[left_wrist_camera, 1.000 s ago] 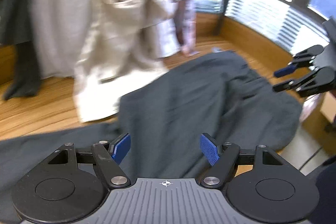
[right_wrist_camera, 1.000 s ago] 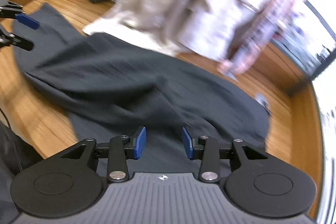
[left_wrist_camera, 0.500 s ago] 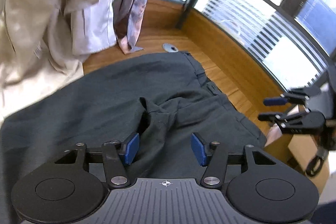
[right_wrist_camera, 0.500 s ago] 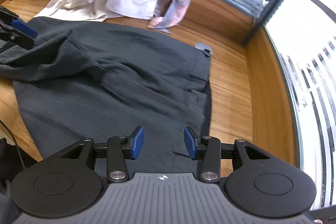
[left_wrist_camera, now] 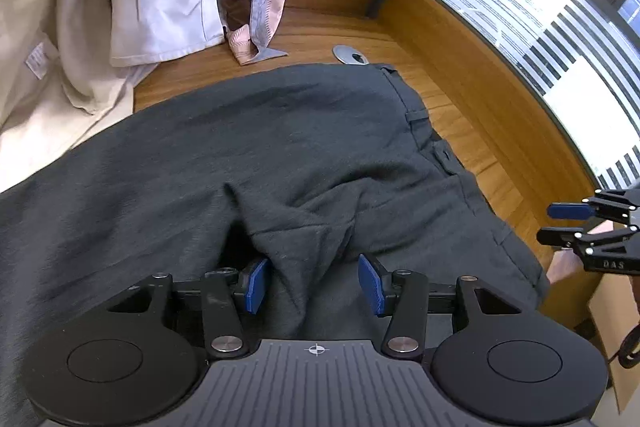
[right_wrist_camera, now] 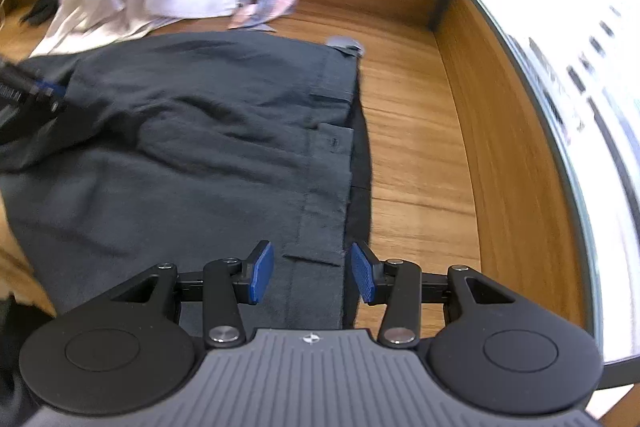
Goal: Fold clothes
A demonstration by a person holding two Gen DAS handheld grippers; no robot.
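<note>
I've got both hand-held grippers gaping, left (left_wrist_camera: 310,281) straddling a crotch ridge, right (right_wrist_camera: 312,273) over the waistband, to pinch the trousers (left_wrist_camera: 280,147) flat on the desk (right_wrist_camera: 412,147).

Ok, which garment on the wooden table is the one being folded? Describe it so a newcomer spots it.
Start at the wooden table beside the window. The dark grey trousers lie spread flat across it, under both open grippers. Unlike the beige, white and patterned clothes hanging behind, they are dark and have a belt-looped waistband.
</note>
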